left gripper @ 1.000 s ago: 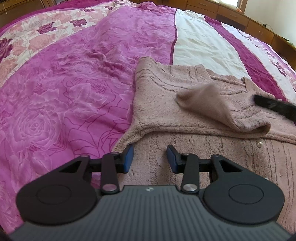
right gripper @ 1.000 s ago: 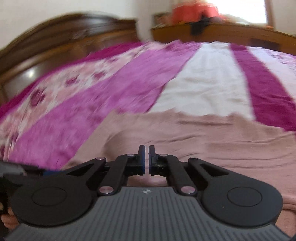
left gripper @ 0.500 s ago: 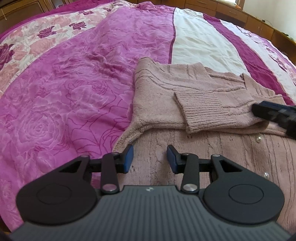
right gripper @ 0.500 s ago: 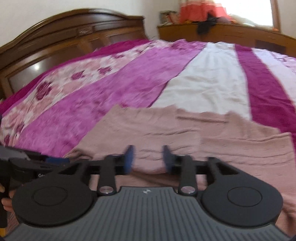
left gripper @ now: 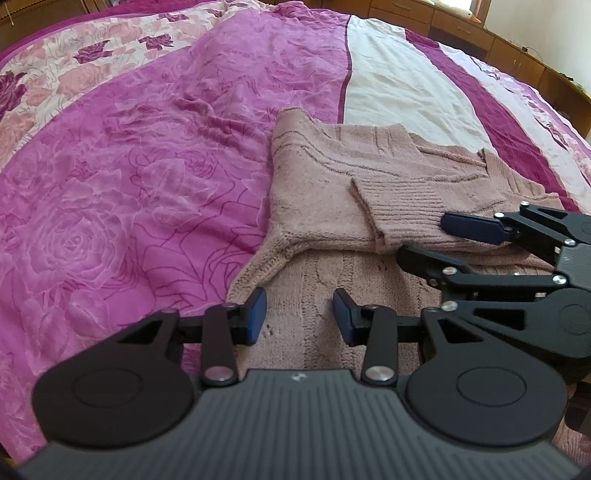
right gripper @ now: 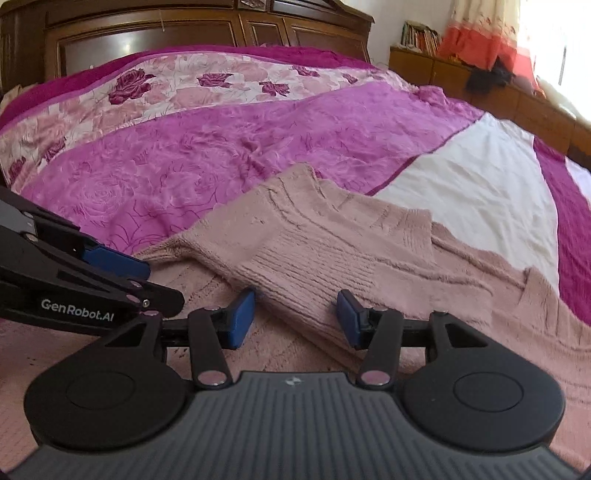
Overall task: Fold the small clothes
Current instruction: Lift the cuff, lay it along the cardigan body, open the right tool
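Cardigan [left gripper: 317,184] sleeve [left gripper: 399,206] lies folded crosswise over body.

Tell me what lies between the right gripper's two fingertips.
In the right wrist view, the ribbed cuff of the pink cardigan's folded sleeve lies in the gap of the right gripper, whose jaws stand open around it, not clamped.

Cardigan [left gripper: 332,192] cut off at right edge, books [right gripper: 419,35] too small
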The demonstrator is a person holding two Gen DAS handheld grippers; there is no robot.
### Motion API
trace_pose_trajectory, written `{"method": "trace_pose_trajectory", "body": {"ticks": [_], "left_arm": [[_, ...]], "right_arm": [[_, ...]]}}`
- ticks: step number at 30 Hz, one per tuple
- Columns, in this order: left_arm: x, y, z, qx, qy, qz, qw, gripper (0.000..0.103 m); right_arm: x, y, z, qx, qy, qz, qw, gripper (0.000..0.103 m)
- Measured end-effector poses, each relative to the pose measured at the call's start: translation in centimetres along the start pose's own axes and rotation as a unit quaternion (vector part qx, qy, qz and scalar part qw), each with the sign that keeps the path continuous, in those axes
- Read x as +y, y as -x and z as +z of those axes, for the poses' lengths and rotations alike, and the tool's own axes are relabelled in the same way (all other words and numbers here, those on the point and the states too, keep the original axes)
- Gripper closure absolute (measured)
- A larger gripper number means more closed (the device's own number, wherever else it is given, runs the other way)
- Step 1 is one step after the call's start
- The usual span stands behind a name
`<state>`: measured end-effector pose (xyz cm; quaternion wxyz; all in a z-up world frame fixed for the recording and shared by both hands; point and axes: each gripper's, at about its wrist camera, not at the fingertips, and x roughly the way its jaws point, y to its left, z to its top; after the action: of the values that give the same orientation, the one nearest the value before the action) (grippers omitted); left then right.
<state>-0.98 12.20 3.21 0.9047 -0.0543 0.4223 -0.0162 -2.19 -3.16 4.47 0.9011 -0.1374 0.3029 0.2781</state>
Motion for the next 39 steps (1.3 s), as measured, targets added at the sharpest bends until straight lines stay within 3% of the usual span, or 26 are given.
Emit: {"method": "trace_pose_trajectory", "body": {"ticks": [5, 7, 13, 22, 27, 32, 36, 39], "left_arm": [[0.0, 0.0, 0.0, -0.001, 0.001, -0.001, 1.0000, 0.061], [0.0, 0.0, -0.1, 0.000, 0.001, 0.000, 1.0000, 0.061], [0.1, 0.0, -0.1, 0.000, 0.002, -0.001, 1.0000, 0.061], [-0.2, -0.1, -0.1, -0.001, 0.000, 0.005, 1.0000, 0.061], [-0.4, -0.2, 0.0, -0.002, -0.005, 0.012, 0.9999, 0.061], [-0.8, -0.2, -0.1, -0.004, -0.014, 0.020, 0.9997, 0.061], [-0.9, 0.0, -0.1, -0.004, -0.019, 0.023, 0.9995, 0.061], [-1.2, 0.5, -0.1, -0.003, -0.022, 0.024, 0.9995, 0.061]], "right_arm": [[-1.0, 0.5, 0.1, -0.021, -0.047, 0.020, 0.998, 0.093], [-1.7, 1.0, 0.2, -0.034, -0.070, 0.010, 0.997, 0.095], [-5.5, 4.4, 0.2, -0.087, -0.156, -0.048, 0.983, 0.097], [-13.0, 11.5, -3.9, -0.146, -0.274, -0.185, 0.932, 0.097], [-15.9, 12.4, -8.0, -0.126, -0.323, -0.248, 0.905, 0.097], [-17.6, 11.2, -12.0, -0.075, -0.371, -0.288, 0.880, 0.095], [-17.6, 11.6, -13.3, -0.066, -0.387, -0.287, 0.874, 0.092], [-17.3, 12.6, -13.3, -0.065, -0.396, -0.267, 0.876, 0.077]]}}
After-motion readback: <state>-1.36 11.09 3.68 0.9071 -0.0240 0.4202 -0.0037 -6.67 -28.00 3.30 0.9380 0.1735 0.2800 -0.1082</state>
